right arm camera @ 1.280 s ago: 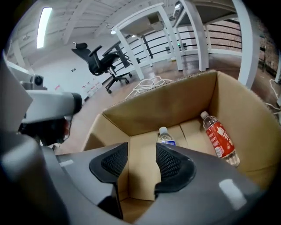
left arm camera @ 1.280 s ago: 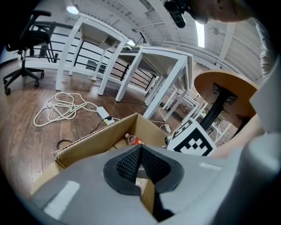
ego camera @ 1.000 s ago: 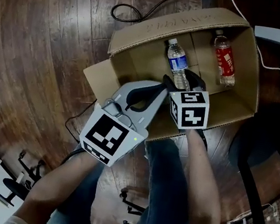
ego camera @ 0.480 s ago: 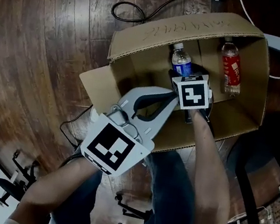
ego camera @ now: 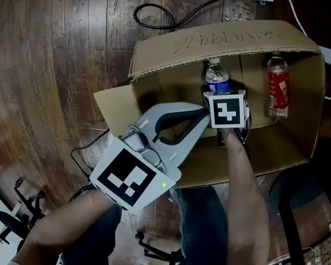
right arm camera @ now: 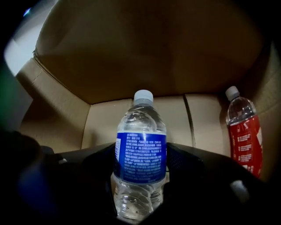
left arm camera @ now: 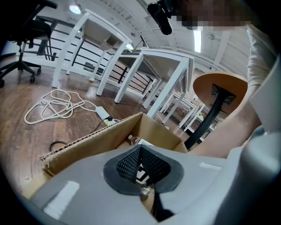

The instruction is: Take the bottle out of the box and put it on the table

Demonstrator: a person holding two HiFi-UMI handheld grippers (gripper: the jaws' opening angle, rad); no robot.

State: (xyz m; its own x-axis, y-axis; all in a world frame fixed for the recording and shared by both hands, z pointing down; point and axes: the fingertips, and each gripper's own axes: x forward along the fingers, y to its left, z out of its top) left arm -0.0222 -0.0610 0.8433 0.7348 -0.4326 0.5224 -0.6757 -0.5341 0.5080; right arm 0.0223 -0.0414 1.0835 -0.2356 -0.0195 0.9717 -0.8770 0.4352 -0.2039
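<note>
The reaching-in step is running at the cardboard box [ego camera: 166,50]. The left gripper [ego camera: 201,117] is hovering at its rim, jaws pressed together and empty. The right gripper [right arm camera: 139,184] has just been opening its jaws, which are straddling the blue-label bottle [right arm camera: 141,149] lying inside without pinching it. Next they need closing squarely, then lifting.

L gripper [left arm camera: 141,146]: jaws tip-to-tip, nothing btwn | mesh pads [left arm camera: 125,166] bowed apart behind tips | cardboard box [left arm camera: 88,145] open, just past jaws | bottle [left arm camera: 133,140] top inside | white cable [left arm camera: 48,107] on wood floor [left arm camera: 26,140] | white tables [left arm camera: 153,66] behind
</note>
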